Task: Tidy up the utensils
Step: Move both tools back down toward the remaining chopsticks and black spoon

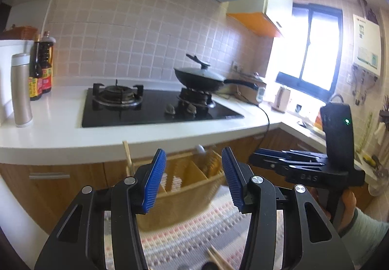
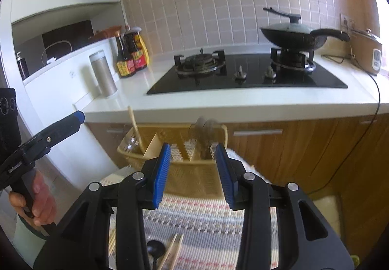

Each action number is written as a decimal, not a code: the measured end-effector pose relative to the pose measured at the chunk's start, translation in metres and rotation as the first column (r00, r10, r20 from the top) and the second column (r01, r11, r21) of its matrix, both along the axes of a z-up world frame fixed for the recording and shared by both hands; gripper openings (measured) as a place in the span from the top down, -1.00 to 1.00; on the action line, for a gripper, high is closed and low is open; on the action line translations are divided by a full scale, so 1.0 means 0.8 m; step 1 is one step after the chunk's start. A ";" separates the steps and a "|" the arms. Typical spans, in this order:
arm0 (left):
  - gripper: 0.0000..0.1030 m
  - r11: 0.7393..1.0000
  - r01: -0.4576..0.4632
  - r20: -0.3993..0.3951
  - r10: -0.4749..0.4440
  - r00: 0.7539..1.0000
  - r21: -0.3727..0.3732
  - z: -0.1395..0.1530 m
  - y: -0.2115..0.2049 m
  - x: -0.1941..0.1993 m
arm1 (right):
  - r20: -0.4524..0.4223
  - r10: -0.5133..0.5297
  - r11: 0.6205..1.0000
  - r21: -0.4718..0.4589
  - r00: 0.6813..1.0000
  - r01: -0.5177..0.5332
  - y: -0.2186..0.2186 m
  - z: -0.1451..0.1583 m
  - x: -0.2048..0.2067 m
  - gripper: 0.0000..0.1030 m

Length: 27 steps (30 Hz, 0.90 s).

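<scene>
Both claws are held apart and empty above a striped mat, pointed toward a yellow divided basket that sits on the mat against the wooden cabinets. The left gripper is seen with its blue pads partly spread and nothing between them; the right gripper is likewise partly open, with only the basket visible through the gap. Some utensils are already stood in the basket — a pale wooden spoon at its left end and what look like metal spoons nearer the middle. Loose chopsticks and a dark spoon are left on the mat at the near edge, close under the grippers.

Trouble could be expected at the next pickup: the chopsticks lie flat and thin on a soft woven mat, so a pad could be caught in the weave or only one stick could be pinched. With the two grippers held near each other, a knock between them is also possible, and the light basket could be pushed or tipped if a utensil is dropped in at an angle.

Much is obscured. The basket is blurred in both views, so its compartments and contents cannot be counted. The loose utensils are cut off by the bottom edge and partly hidden behind the gripper bodies — how many remain cannot be told.
</scene>
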<state>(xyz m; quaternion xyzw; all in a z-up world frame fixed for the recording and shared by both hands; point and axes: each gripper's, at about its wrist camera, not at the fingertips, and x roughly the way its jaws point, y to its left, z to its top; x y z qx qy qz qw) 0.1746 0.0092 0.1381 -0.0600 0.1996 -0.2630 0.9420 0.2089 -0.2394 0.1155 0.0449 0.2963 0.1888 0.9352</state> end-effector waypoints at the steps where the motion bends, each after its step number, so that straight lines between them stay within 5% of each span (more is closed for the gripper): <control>1: 0.10 1.000 0.001 -0.014 -0.001 1.000 0.007 -0.001 -0.001 -0.003 | -0.025 0.006 1.000 -0.008 1.000 -0.006 0.003 -0.002 -0.003 0.31; 4: 0.10 1.000 0.013 -0.142 -0.011 0.990 0.013 -0.020 0.005 -0.013 | -0.145 0.031 0.999 -0.036 0.989 -0.036 0.016 -0.019 -0.006 0.31; 8: 0.14 1.000 0.007 -0.333 0.001 0.943 0.021 -0.073 0.016 -0.020 | -0.317 0.084 0.994 -0.045 0.945 -0.104 0.033 -0.054 -0.007 0.31; 16: 0.19 0.988 0.090 -0.591 -0.001 0.807 0.122 -0.184 -0.001 -0.039 | -0.583 0.083 0.977 -0.112 0.808 -0.181 0.065 -0.154 -0.014 0.32; 20: 0.25 0.975 0.131 -0.647 0.017 0.762 0.180 -0.215 -0.017 -0.040 | -0.646 0.055 0.968 -0.151 0.761 -0.198 0.072 -0.188 -0.021 0.43; 23: 0.43 0.947 0.143 -0.654 0.085 0.752 0.287 -0.230 -0.032 -0.040 | -0.672 0.041 0.970 -0.151 0.740 -0.191 0.073 -0.203 -0.025 0.44; 27: 0.47 0.932 0.163 -0.660 0.099 0.745 0.324 -0.237 -0.043 -0.037 | -0.694 0.022 0.975 -0.143 0.719 -0.168 0.078 -0.217 -0.029 0.56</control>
